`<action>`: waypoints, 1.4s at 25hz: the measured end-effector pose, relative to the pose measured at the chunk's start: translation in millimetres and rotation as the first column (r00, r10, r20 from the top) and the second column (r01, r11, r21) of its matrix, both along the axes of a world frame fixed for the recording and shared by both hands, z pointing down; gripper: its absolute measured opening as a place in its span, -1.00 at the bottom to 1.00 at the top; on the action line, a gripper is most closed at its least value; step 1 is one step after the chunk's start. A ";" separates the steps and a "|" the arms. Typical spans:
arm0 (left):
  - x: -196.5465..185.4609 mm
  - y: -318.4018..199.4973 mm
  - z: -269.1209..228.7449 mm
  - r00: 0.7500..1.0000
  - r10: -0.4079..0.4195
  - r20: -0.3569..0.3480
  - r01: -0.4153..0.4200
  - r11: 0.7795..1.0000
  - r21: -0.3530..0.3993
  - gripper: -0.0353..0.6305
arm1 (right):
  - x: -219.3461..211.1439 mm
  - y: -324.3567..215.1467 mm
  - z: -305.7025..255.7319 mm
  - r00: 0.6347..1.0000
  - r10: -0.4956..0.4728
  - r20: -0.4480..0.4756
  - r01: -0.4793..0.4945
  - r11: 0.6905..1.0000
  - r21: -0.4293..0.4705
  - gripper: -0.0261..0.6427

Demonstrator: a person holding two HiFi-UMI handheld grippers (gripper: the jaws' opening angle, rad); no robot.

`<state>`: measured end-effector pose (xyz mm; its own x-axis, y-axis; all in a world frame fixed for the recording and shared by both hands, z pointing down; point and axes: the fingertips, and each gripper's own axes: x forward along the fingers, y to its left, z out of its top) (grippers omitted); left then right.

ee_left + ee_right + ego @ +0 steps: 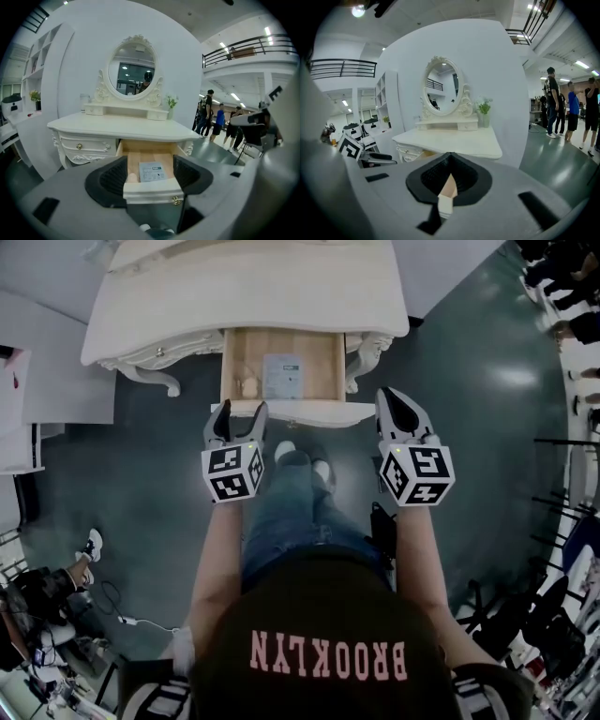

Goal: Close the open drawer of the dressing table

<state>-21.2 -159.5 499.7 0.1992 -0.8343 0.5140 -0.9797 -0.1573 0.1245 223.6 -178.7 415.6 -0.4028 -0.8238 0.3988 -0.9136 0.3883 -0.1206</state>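
Note:
The cream dressing table [187,306] stands ahead, its middle drawer [242,352] pulled out, wooden inside, with a printed card [282,376] lying in it. In the left gripper view the drawer's cream front [150,190] with a small brass knob [176,200] shows between the jaws. My left gripper [240,411] is open, close before the left end of that front; whether it touches I cannot tell. My right gripper [387,395] is shut and empty, just right of the drawer. Its tips meet in the right gripper view [450,155].
An oval mirror [132,70] and a small plant [484,108] stand on the tabletop. A person's legs and shoes [292,457] are below the drawer. White shelving [37,381] is at the left. People [562,108] stand on the green floor at the right, near chairs [562,615].

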 end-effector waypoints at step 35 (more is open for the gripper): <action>-9.4 12.7 136.4 0.992 0.039 0.120 -0.009 0.971 -0.240 0.22 | -9.0 8.7 65.0 0.998 -0.053 -0.021 0.049 0.985 -0.165 -0.93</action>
<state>-30.6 -146.8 636.0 0.1405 -0.6804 0.7192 -0.9861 -0.1612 0.0401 214.6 -170.0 480.6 -0.4304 -0.7253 0.5373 -0.8968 0.4110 -0.1636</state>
